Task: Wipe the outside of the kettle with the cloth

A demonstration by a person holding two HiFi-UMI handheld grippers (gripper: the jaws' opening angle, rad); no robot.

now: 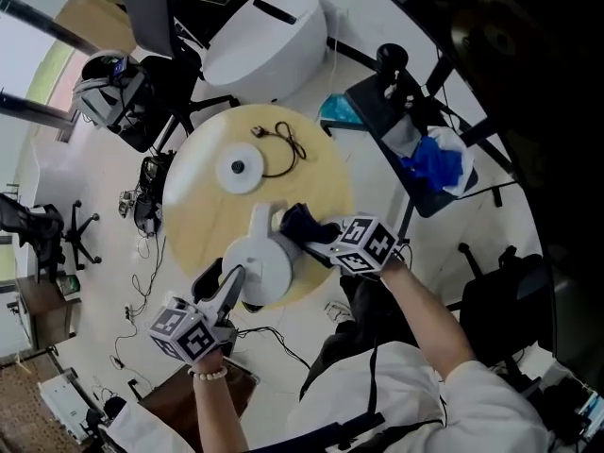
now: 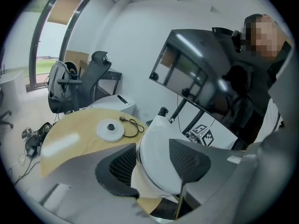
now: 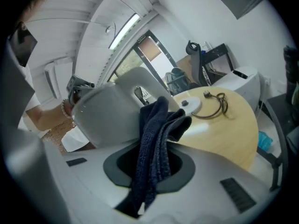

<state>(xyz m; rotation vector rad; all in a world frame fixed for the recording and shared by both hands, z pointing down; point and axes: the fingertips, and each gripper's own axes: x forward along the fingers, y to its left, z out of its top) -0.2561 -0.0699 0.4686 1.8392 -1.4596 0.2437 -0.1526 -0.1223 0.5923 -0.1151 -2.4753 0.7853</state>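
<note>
Hand-held gripper [image 3: 152,169], cloth [image 3: 156,134], kettle [image 1: 264,267] prob. at edge [image 1: 304,289]

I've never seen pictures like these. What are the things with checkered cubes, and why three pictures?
A person holds tongs in each hand; the cubes are part of them. One picture comes from a camera on the person's head, looking down. The other two come from cameras riding on each pair of tongs. The left tongs grip a white kettle. The right tongs pinch a dark blue cloth right beside it. On the round wooden table lie the kettle's base and a black cord.
</note>
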